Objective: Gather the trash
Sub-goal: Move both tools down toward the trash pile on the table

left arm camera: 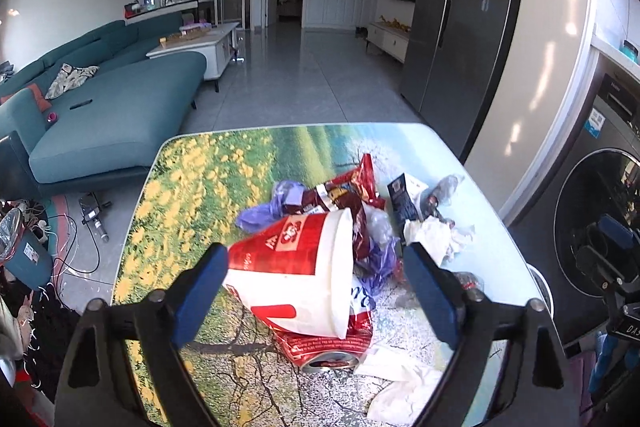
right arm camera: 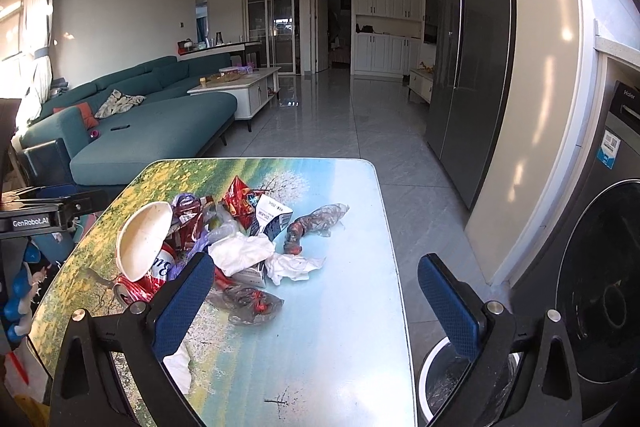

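Left gripper (left arm camera: 316, 287) gapes wide around the tipped paper cup (left arm camera: 296, 267) near the tabletop's (left arm camera: 192, 179) left edge; right gripper (right arm camera: 316, 301) hangs wide, holding nothing.

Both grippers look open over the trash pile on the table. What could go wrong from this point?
1. The left gripper straddles the paper cup, which lies tipped on a crushed can; closing could squash the cup or roll the can.
2. Loose tissues and plastic wrappers may get dragged off the table.
3. The bin sits low beside the table, so drops could miss.
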